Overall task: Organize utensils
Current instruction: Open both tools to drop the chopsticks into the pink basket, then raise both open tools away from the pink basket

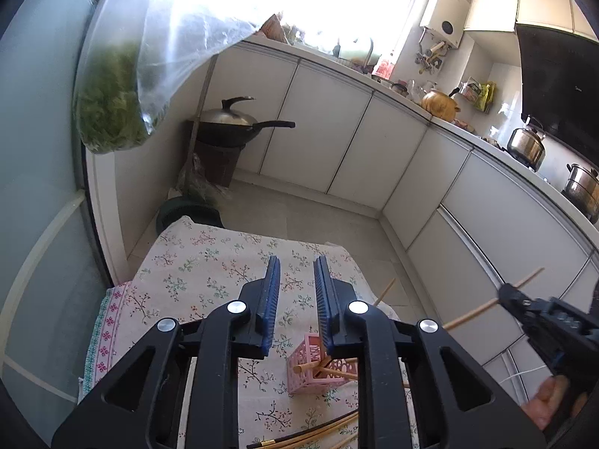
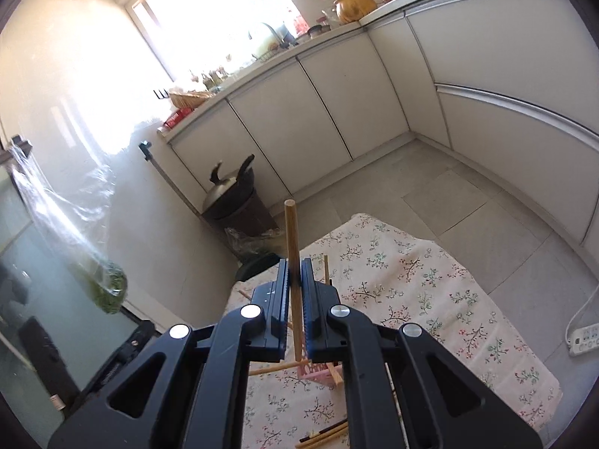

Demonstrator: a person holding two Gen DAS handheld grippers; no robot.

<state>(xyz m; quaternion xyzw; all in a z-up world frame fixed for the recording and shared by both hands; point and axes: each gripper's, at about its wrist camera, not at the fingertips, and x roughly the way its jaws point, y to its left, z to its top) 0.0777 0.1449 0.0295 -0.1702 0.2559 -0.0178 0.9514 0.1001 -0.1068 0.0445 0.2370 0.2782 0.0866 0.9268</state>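
A pink openwork holder (image 1: 305, 370) stands on the floral cloth, with several wooden chopsticks leaning out of it. More chopsticks (image 1: 318, 432) lie loose at the near edge. My left gripper (image 1: 297, 262) hovers above and behind the holder, its blue pads apart with nothing between them. My right gripper (image 2: 295, 263) is shut on one wooden chopstick (image 2: 290, 224), which stands nearly upright between the pads above the holder (image 2: 318, 372). In the left wrist view that right gripper (image 1: 503, 293) is off the table's right side, the chopstick (image 1: 471, 312) sticking out both ways.
The floral cloth covers a small table (image 1: 194, 262) in a kitchen. A wok (image 1: 228, 123) sits on a stool by white cabinets (image 1: 329, 138). A plastic bag of greens (image 1: 112, 101) hangs at the left. A power strip (image 2: 584, 336) lies on the floor.
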